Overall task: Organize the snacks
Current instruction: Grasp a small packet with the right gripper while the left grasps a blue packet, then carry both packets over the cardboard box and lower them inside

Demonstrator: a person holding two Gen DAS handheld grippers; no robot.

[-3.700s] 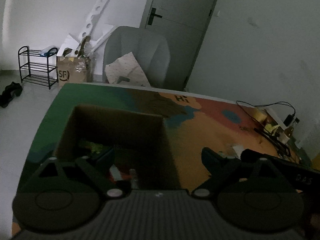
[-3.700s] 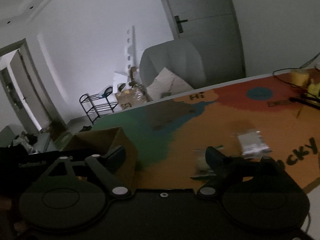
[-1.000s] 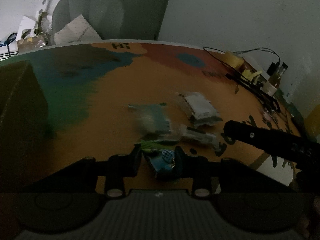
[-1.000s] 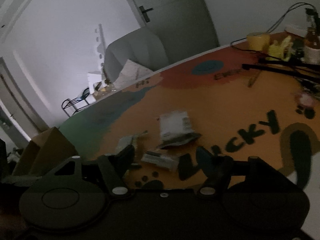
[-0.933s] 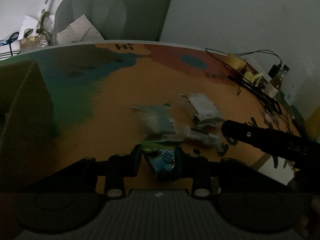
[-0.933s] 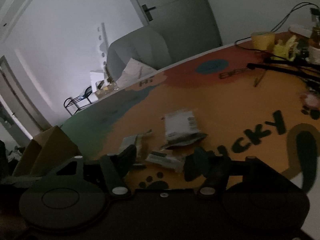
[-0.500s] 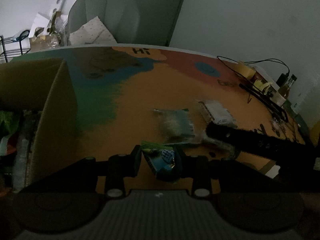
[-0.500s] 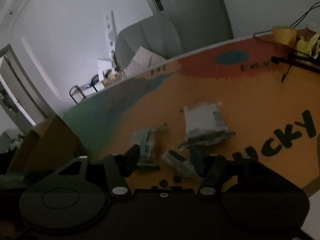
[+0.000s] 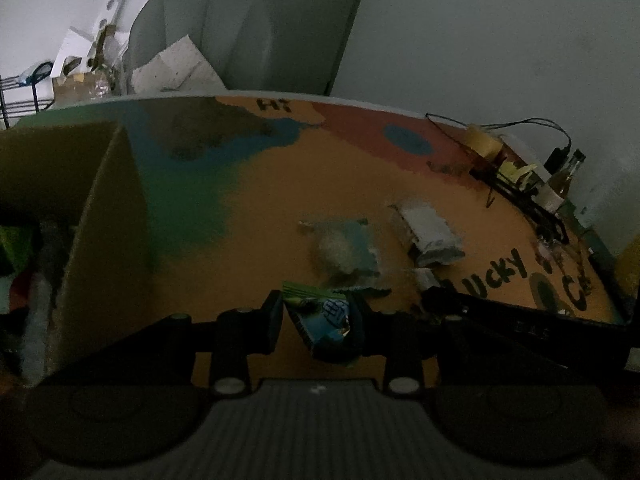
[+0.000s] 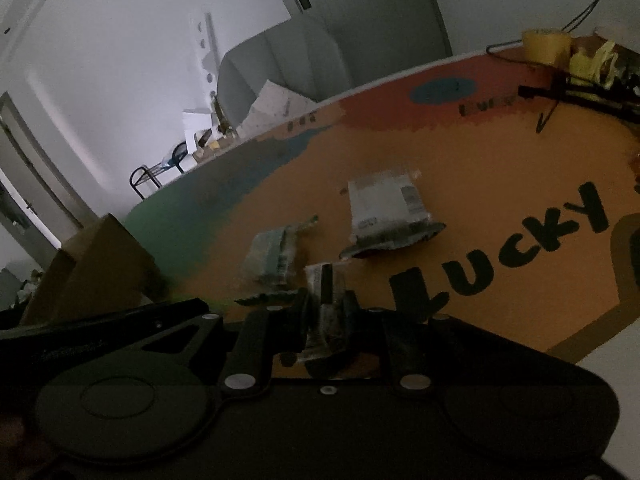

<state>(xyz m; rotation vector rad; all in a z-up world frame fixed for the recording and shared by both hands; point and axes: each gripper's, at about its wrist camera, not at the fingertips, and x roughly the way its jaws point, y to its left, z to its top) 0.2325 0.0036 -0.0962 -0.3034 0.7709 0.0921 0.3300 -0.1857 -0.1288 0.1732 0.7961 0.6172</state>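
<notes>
- Since the frame half a second back, the right tool [image 10: 326,316] has just been closing, and its jaws now pinch a small grey snack packet [image 10: 326,300] at the lower middle of the right wrist view; a second ago that packet lay on the desk between jaws set wide apart.
- In the left wrist view the cardboard box [image 9: 100,216] takes up more of the left edge than a second ago, and green wrappers show inside it at the far left.
- The left tool [image 9: 316,320], at the lower middle of its view, grips a blue and green snack packet [image 9: 324,316] just as in the earlier frames, with its pads pressed on either side.
- The desk [image 9: 280,184] wears a colourful mat: green at the left, orange in the middle, with "LUCKY" in black letters at the right.
- On the orange part, just above the held blue packet, lies a pale blue-grey snack bag [image 9: 344,250].
- To its right rests a white snack pouch [image 9: 430,232], close to the bag; whether they touch is unclear.
- In the right wrist view the same pouch [image 10: 386,208] sits mid-frame, above the held grey packet and left of the lettering.
- The right tool's dark arm [image 9: 520,320] crosses the lower right of the left wrist view.
- Along the desk's far right edge stand a yellow tape roll [image 9: 482,144], cables and a bottle [image 9: 568,176].
</notes>
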